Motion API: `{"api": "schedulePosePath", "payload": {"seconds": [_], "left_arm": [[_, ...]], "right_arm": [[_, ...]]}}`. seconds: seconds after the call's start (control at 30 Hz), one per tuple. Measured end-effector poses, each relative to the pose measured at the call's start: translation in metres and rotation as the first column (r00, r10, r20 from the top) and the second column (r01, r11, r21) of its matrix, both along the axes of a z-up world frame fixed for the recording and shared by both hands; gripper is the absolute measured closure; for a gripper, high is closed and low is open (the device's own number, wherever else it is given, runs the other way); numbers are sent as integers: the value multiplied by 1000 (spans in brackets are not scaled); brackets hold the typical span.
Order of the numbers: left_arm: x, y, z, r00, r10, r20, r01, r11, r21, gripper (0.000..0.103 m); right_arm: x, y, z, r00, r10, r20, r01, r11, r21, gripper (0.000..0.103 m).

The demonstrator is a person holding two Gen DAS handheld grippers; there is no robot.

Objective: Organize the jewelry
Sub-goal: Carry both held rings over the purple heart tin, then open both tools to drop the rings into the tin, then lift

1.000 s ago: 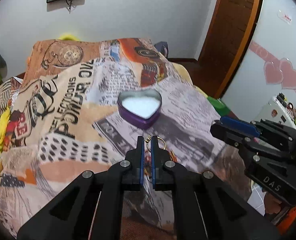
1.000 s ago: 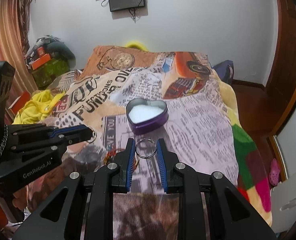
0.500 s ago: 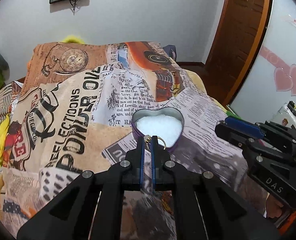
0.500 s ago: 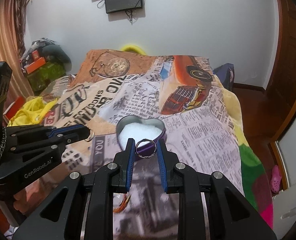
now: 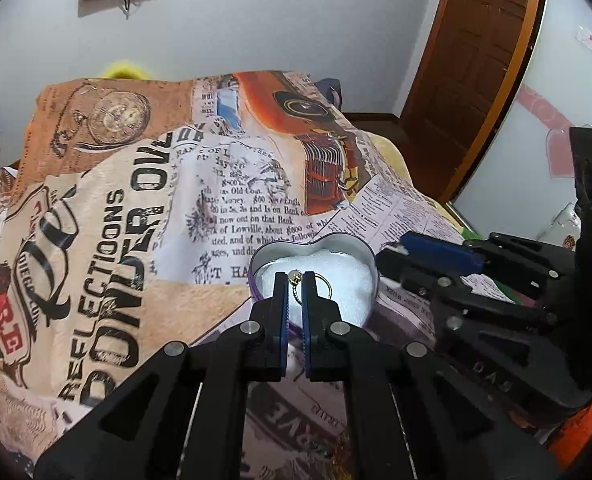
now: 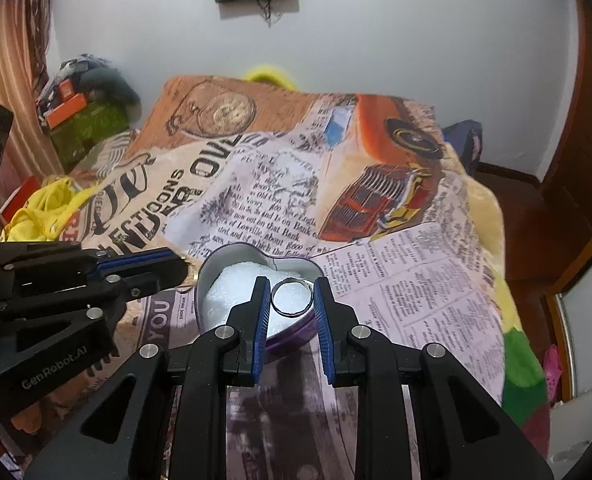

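Observation:
A purple heart-shaped tin (image 5: pixel 360 252) with white padding sits on the printed blanket; it also shows in the right wrist view (image 6: pixel 215 268). My left gripper (image 5: pixel 294 280) is shut on a thin gold ring with a small stone (image 5: pixel 320 280) and holds it over the tin's padding. My right gripper (image 6: pixel 291 286) is shut on a silver ring (image 6: pixel 291 300), held over the tin's right lobe. The left gripper (image 6: pixel 175 266) shows left of the tin in the right wrist view. The right gripper (image 5: pixel 396 252) shows right of the tin in the left wrist view.
The blanket (image 5: pixel 135 220) covers a bed. More jewelry (image 5: pixel 336 448) lies on the blanket below my left gripper. Yellow cloth (image 6: pixel 43 208) and clutter (image 6: pixel 83 112) lie at the left. A wooden door (image 5: pixel 476 60) stands at the right.
Both grippers have moved forward with their rings, from short of the tin to over its white padding. The tin now sits right at the fingertips.

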State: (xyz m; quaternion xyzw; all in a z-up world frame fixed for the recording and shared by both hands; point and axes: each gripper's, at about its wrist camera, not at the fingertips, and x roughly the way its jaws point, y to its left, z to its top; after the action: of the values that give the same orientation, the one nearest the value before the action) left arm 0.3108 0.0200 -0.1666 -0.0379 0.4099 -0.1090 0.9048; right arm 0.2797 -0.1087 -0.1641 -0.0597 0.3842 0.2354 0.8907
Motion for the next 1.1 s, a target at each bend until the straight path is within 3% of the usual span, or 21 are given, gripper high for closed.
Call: {"api": "schedulePosePath", "payload": {"seconds": [0.6, 0.83, 1.0, 1.1], "left_arm": [[26, -2, -11, 998, -34, -53, 32, 999, -28, 99], [18, 1, -1, 1000, -10, -19, 10, 1000, -11, 99], [6, 5, 11, 1000, 0, -3, 0, 1000, -4, 99], [-4, 5, 22, 1000, 5, 17, -5, 1000, 3, 99]], "right_arm": [[21, 7, -10, 996, 70, -61, -72, 997, -26, 83], [18, 6, -4, 994, 86, -60, -88, 996, -26, 83], [10, 4, 5, 996, 74, -41, -75, 997, -31, 71], [1, 2, 14, 998, 65, -20, -66, 997, -34, 70]]}}
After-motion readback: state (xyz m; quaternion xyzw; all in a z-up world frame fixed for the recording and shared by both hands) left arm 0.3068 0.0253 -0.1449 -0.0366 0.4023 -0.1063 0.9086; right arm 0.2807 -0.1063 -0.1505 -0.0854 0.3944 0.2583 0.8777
